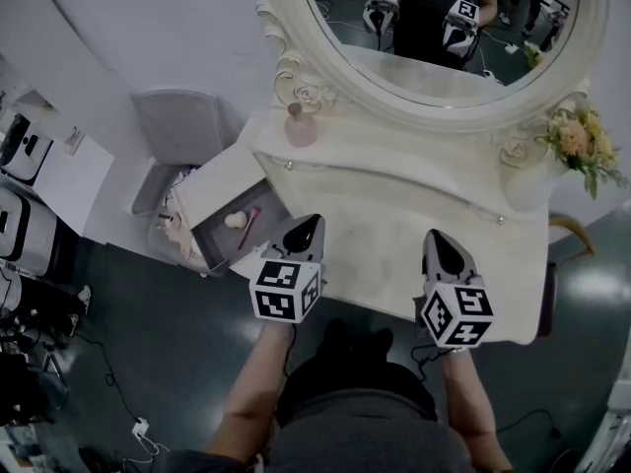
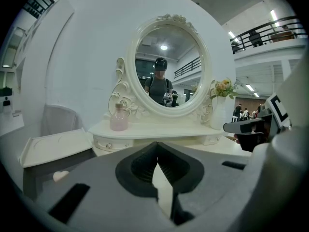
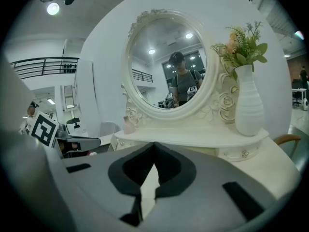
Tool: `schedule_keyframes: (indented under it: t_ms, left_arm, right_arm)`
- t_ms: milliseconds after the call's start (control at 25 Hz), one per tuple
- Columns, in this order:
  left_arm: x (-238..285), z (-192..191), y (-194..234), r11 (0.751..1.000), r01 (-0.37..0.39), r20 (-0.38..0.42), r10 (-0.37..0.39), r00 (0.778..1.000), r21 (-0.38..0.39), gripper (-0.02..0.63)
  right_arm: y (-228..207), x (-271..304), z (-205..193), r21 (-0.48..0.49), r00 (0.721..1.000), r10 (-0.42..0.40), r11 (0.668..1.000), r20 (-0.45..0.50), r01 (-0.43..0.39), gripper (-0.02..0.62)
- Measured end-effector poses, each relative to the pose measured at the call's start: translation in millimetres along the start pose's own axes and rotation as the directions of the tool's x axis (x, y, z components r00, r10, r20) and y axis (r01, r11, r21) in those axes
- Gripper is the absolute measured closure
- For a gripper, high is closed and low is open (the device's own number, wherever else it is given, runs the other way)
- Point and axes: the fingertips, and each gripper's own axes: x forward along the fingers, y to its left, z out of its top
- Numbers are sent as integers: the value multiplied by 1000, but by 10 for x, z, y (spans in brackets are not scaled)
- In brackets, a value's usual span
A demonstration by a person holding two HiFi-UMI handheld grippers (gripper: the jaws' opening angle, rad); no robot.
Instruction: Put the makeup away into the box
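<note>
Left gripper (image 1: 306, 233), right gripper (image 1: 444, 252): both shut, empty, parked over vanity table (image 1: 394, 220) near edge, likely idle. Open box (image 1: 212, 246) at left gripper's 9 o'clock already holds pink brush (image 1: 248, 227), puff (image 1: 235, 221).

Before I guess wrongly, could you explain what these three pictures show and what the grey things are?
A person holds two pinching hand tools: the left gripper and right gripper, each with a patterned cube. One picture looks down from the person's head; the others look along each gripper's jaws. Both are closed, holding nothing. Ahead stands a white dressing table with a mirror, pink bottle and flower vase. At its left, an open box holds a pale sponge and pink stick.
</note>
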Motion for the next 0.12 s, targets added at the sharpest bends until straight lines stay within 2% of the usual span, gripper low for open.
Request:
schedule_keyframes:
  t_ms: [120]
  left_arm:
    - [10, 6, 18, 1000, 1, -2, -1, 1000, 1, 600]
  right_arm:
    - [10, 17, 13, -7, 1000, 3, 1000, 0, -3, 592]
